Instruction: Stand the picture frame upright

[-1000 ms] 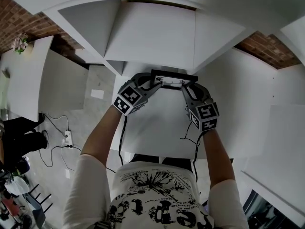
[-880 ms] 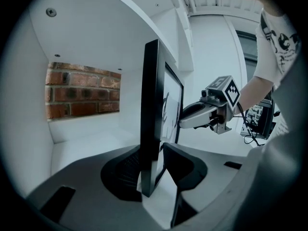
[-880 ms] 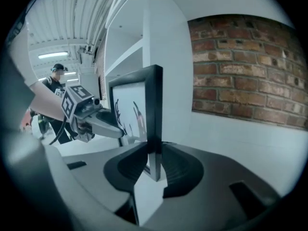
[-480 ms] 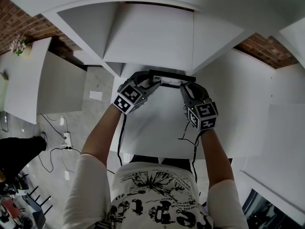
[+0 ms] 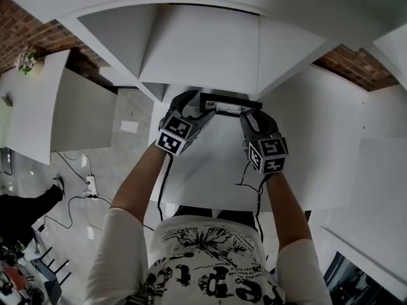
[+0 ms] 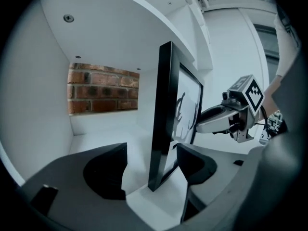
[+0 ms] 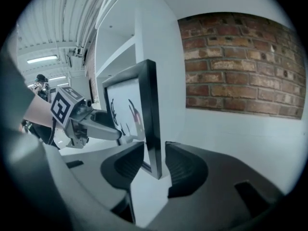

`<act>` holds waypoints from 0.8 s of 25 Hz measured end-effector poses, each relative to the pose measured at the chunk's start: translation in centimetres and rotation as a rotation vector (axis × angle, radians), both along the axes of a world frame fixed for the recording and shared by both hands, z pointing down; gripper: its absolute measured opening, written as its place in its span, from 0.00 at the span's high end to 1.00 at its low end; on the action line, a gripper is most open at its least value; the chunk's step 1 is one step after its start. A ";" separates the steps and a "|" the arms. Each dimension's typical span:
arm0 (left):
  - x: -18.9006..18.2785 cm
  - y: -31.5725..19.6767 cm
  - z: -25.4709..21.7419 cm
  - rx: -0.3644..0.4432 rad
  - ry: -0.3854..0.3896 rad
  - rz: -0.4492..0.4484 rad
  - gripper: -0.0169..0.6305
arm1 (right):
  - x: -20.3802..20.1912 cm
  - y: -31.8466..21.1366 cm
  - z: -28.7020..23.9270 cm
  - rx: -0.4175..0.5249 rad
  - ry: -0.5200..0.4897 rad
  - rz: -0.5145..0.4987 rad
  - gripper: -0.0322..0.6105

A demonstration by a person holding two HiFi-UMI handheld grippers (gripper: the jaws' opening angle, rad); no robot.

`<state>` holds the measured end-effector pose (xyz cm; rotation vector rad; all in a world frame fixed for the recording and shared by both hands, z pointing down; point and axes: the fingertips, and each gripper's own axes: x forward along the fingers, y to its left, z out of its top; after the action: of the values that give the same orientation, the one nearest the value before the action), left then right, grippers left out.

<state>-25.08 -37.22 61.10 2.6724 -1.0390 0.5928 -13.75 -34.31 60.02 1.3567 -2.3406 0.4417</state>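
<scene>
The black picture frame [image 5: 230,100] stands upright on the white shelf board [image 5: 210,164], at the mouth of a cubby. In the left gripper view the frame [image 6: 161,119] rises between the jaws of my left gripper [image 6: 151,165]. Those jaws are opening, with a clear gap on the left side. My right gripper [image 7: 155,160] straddles the frame's other end [image 7: 149,114]. Its jaws are opening too, and a thin gap shows beside the frame. In the head view, the left gripper [image 5: 193,104] and right gripper [image 5: 251,113] flank the frame.
White cubby walls [image 5: 203,49] enclose the space behind the frame, with a brick wall [image 6: 103,88] showing at the back. A white side table with flowers [image 5: 28,59] stands at the left. Cables and a power strip [image 5: 89,186] lie on the floor below.
The left gripper's jaws have spread and its marker cube has shifted slightly right. The right gripper barely moved. The frame stays upright in the same spot.
</scene>
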 end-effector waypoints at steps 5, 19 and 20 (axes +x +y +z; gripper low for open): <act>-0.3 0.8 -0.1 0.005 0.027 -0.048 0.47 | 0.3 0.2 0.3 0.013 -0.006 0.034 0.58; -3.2 6.7 -2.7 0.045 0.143 -0.286 0.68 | 1.4 6.0 -3.4 0.129 0.049 0.097 0.87; -3.3 7.3 -2.9 0.044 0.147 -0.298 0.74 | 1.3 6.5 -3.8 0.135 0.040 0.099 0.93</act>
<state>-28.42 -29.97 58.22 2.4819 -1.3839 0.3131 -12.49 -27.84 56.19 1.5335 -2.3140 0.2868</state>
